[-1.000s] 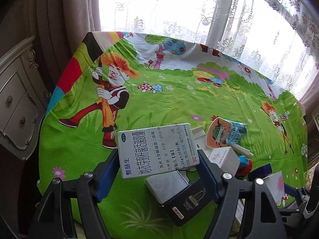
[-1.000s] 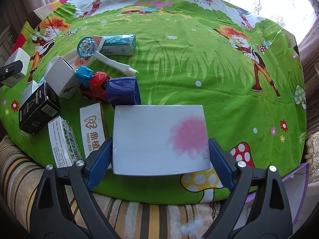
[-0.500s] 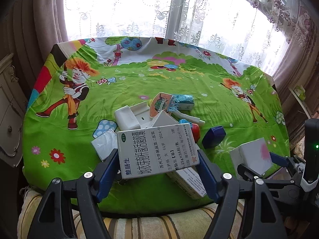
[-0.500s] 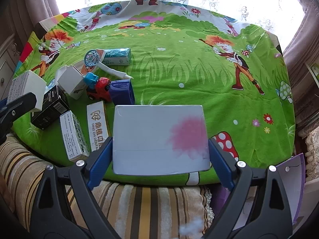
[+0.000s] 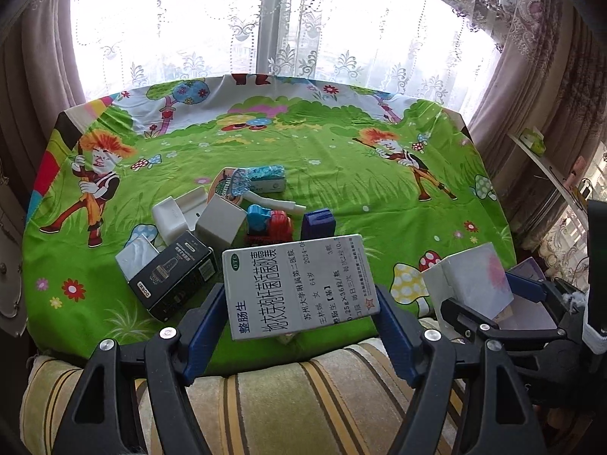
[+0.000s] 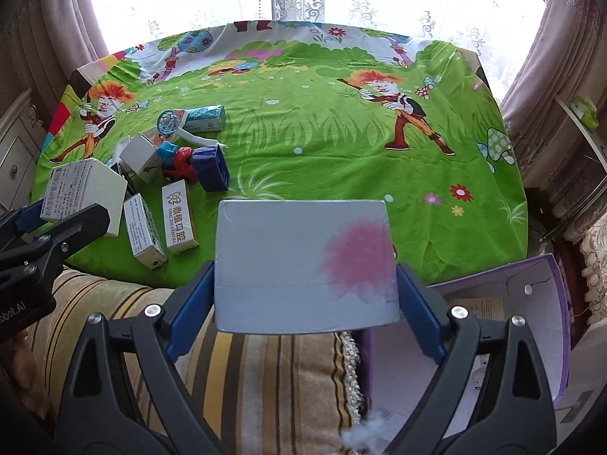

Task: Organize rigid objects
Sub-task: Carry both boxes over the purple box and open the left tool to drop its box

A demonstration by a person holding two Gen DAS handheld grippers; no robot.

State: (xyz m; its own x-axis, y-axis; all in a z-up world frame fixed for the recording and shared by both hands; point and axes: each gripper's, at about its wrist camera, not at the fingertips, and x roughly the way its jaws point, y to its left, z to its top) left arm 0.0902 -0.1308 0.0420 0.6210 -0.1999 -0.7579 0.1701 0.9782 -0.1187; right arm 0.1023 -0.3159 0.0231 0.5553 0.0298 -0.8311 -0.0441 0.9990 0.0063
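Blue-padded fingers of the left gripper (image 5: 301, 316) clamp a white medicine box (image 5: 299, 287) between them; the right gripper (image 6: 305, 292) grips a grey box with a pink blotch (image 6: 303, 261), a purple carton (image 6: 531, 326) just beyond its right finger.

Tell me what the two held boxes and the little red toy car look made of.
Medicine box in left claw: printed matte cardboard, apparently; crisp folded edges. Pink-blotched box in right claw: smooth paperboard, with a visible crease. Toy car: probably glossy moulded plastic.
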